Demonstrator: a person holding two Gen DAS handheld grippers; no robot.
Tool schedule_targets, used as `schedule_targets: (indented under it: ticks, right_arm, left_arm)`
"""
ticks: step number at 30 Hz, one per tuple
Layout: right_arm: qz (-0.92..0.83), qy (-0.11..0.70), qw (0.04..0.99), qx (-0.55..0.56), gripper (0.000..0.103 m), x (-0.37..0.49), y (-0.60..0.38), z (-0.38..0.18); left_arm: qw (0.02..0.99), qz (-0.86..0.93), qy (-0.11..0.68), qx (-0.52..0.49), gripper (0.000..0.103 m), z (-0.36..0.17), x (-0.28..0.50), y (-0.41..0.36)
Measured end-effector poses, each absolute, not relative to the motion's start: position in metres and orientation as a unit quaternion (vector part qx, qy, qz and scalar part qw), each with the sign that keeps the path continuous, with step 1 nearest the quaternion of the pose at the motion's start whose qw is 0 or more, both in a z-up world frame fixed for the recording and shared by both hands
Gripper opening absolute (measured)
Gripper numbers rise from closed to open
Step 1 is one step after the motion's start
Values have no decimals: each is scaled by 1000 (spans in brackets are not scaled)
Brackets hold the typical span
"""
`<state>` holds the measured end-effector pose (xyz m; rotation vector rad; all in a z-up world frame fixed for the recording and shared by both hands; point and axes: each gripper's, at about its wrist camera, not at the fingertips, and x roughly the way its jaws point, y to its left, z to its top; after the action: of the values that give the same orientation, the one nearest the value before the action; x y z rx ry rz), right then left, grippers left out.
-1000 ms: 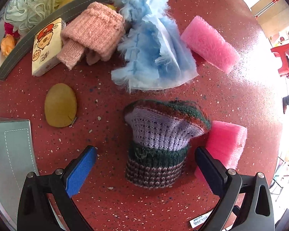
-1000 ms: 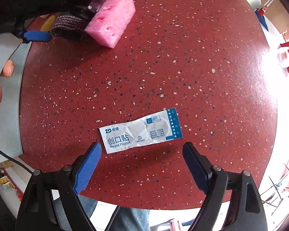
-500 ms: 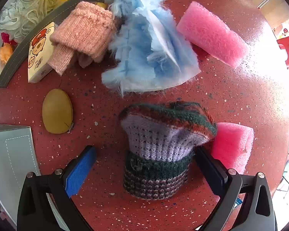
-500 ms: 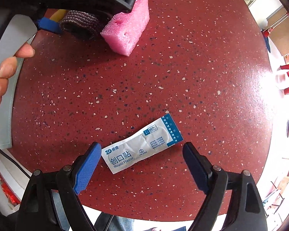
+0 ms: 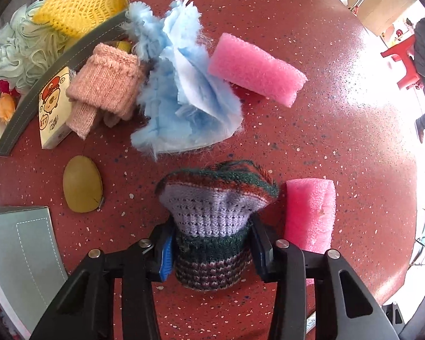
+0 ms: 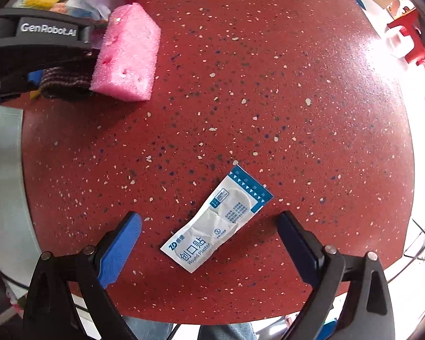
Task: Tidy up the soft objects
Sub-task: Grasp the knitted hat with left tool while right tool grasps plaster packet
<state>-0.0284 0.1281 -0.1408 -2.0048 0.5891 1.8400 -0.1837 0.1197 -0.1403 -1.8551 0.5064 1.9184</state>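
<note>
My left gripper is shut on the cuff of a striped knit hat that rests on the red table. A pink foam block lies just right of it; the block also shows in the right wrist view. Beyond lie a blue fluffy cloth, a second pink foam block and a pink knit glove. My right gripper is open, its fingers on either side of a white wound plaster packet lying flat on the table.
A grey bin at the far left holds a yellow knit piece and a pale green bath puff. A tissue pack and an olive oval pad lie left. A second grey bin's corner stands near left.
My left gripper moved forward over the striped hat and closed on its cuff. The right gripper shifted a little, so the plaster packet now lies turned between its open fingers.
</note>
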Motion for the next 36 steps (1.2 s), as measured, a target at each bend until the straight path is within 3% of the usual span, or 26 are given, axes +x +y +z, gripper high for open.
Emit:
schedule_targets:
  ticks: [4,7,9,12,14,19,26,28,29,30,33,36]
  right_arm:
    - [650,150,173,-724,90,-32,105,-144]
    - [658,144,172,-719,66,-27,105,-137]
    - [662,141,170,-717,28,-23,101,-132]
    - [661,166,160,-714,20,-19,108,-131]
    - [662,205,155,-704,0,-11,119,-127]
    - [648,279,174,-687,0,19,152,-121]
    - [655,249,152,-697,1,30,153,-107]
    - [664,175,137,-714,22,20,136,-107]
    - [672,134,127,-717,62,14,129,-109]
    - [684,96,115,-714,83,10,119,-110]
    - [683,25,69,-726,82,-7,97,-123]
    - [672,16,42,-739,77,-16,86,-145]
  left_arm:
    - [214,684,180,-674,45,-135,-183,106]
    - [223,681,176,-675,45,-133,-181,93]
    - [230,678,176,-675,45,-131,-177,83]
    - [241,676,179,-673,45,-127,-172,75]
    - [249,674,178,-672,45,-122,-167,68]
    - [267,672,164,-671,45,-113,-158,53]
    - [294,662,156,-671,45,-98,-137,26]
    - [298,660,152,-673,45,-97,-138,22]
    - [300,660,152,-672,45,-96,-140,16]
    - [302,661,153,-670,45,-93,-139,13]
    - [301,663,156,-668,45,-79,-129,1]
    - [297,665,153,-668,45,-66,-112,-18]
